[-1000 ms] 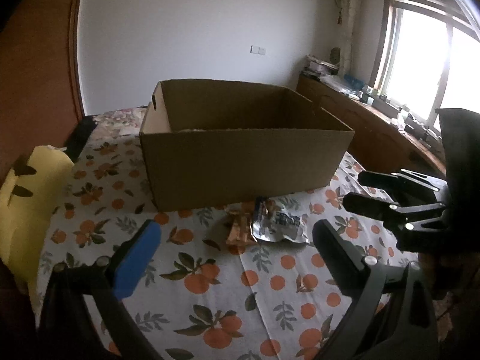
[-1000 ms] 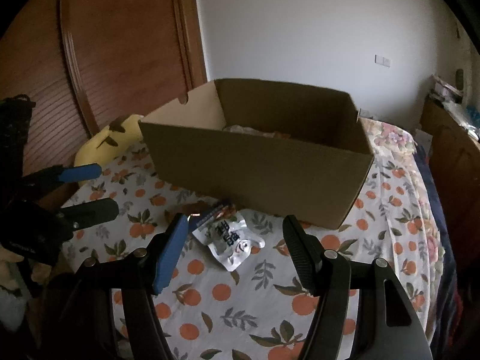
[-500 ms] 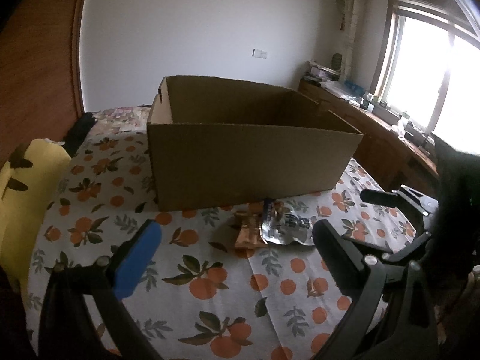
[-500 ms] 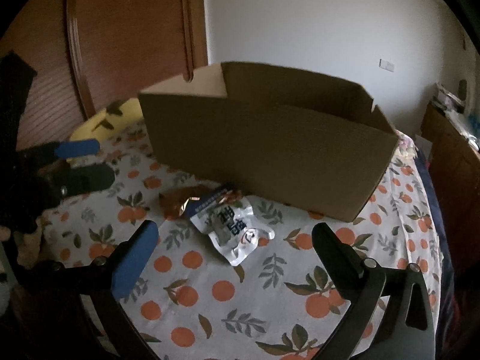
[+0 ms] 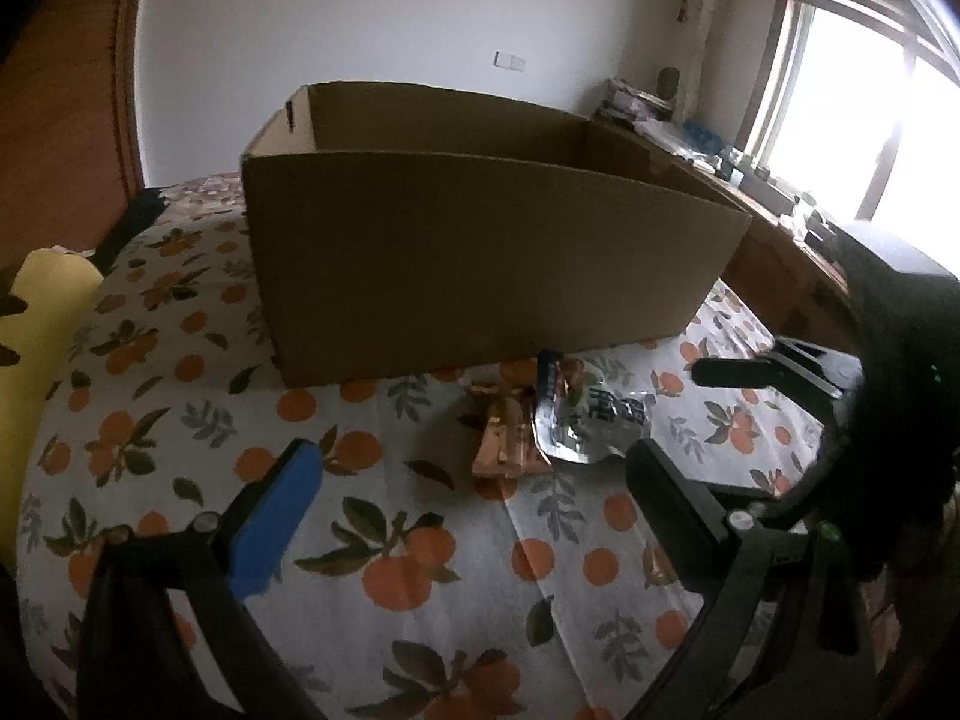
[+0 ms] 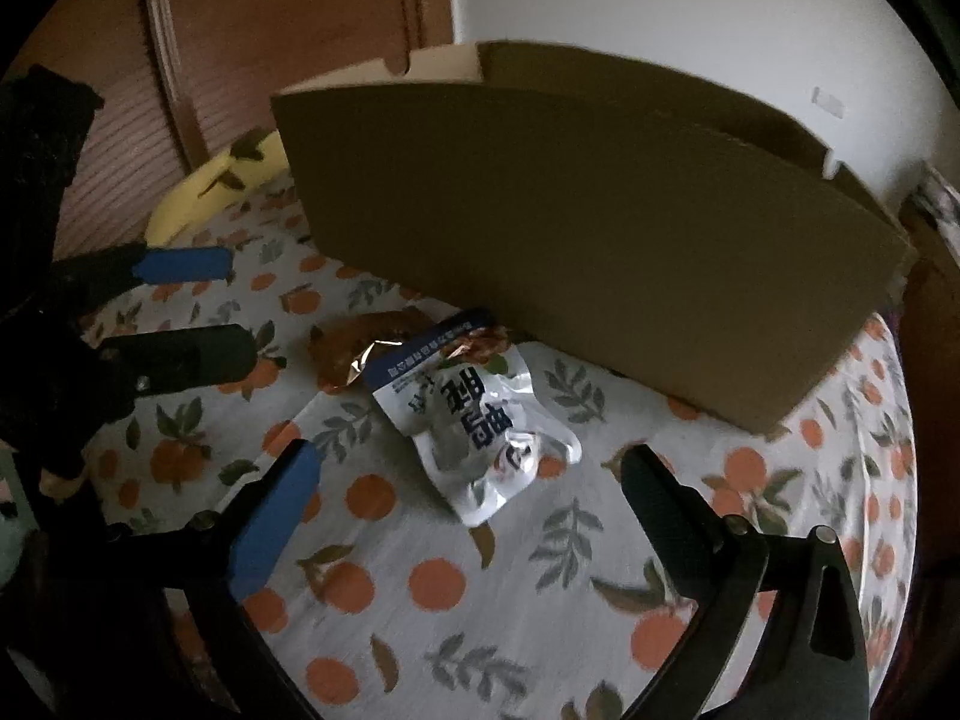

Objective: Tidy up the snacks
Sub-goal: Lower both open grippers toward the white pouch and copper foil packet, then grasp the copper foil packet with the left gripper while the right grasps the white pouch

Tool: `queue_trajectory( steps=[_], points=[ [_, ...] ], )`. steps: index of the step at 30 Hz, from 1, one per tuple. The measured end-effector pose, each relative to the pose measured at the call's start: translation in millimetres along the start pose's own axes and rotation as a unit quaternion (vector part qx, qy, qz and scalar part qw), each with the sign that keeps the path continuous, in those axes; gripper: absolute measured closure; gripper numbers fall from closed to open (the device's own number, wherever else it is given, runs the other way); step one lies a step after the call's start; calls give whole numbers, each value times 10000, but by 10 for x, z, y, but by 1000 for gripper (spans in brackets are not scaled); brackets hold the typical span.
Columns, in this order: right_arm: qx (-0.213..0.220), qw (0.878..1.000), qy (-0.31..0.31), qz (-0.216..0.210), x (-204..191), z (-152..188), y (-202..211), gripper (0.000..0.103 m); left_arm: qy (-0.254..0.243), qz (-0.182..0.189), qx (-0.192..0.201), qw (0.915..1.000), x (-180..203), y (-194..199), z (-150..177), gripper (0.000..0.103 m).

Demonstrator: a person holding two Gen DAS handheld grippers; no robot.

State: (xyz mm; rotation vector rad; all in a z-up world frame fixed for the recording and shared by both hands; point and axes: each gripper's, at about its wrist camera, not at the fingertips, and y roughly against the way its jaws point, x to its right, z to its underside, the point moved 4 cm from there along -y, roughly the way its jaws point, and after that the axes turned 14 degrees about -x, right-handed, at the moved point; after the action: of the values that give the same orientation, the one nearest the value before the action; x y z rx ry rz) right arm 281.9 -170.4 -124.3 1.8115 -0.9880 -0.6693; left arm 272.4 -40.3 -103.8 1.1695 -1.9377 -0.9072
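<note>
A silver and blue snack pouch (image 6: 480, 420) lies on the orange-print tablecloth (image 6: 420, 600) in front of an open cardboard box (image 6: 600, 240). A brown foil snack (image 6: 354, 348) lies beside it, partly under its corner. In the left wrist view the pouch (image 5: 591, 420) and the brown snack (image 5: 504, 444) lie just before the box (image 5: 480, 264). My right gripper (image 6: 468, 492) is open and low over the pouch, a finger on each side. My left gripper (image 5: 474, 492) is open and empty, near the brown snack.
A yellow cushion (image 5: 36, 324) lies at the table's left edge. A wooden sideboard with clutter (image 5: 750, 192) runs under the window at right. A wooden door (image 6: 270, 30) stands behind the box. The box's inside is hidden from both views.
Both grippers have dropped lower and moved closer to the snacks. The right gripper opened wider and now straddles the pouch. The snacks have not moved.
</note>
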Motion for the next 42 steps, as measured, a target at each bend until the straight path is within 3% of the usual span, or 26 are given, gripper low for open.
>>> queue_trajectory(
  steps=[11,14,15,16,25,30,32,35,42],
  points=[
    [-433,9966,707,20,-86,-190,-332,21,-239,-68,-269,9993,-6,-213,-123,4],
    [-374,9963,765,-90,-91,-201,-335,28,-226,-57,-268,9994,-10,-223,-113,4],
    [-349,9963,779,-128,-96,-193,-330,36,-233,-57,-264,9994,-6,-222,-107,4],
    [-343,9962,792,-115,-99,-189,-329,38,-251,-74,-265,9993,2,-225,-93,4],
    [-456,9958,779,-145,-22,65,-213,40,-538,-3,-183,9984,143,-215,-60,7],
    [-456,9963,715,-127,30,170,-159,40,-648,-158,-254,9975,218,-301,-107,18],
    [-442,9963,721,-127,45,200,-137,40,-671,-352,-298,9967,238,-354,-125,30],
    [-422,9962,752,-123,3,185,-145,40,-636,-535,-374,9958,244,-437,-130,41],
    [-400,9962,762,-152,-4,153,-183,39,-497,-728,-571,9945,203,-572,-160,52]
  ],
)
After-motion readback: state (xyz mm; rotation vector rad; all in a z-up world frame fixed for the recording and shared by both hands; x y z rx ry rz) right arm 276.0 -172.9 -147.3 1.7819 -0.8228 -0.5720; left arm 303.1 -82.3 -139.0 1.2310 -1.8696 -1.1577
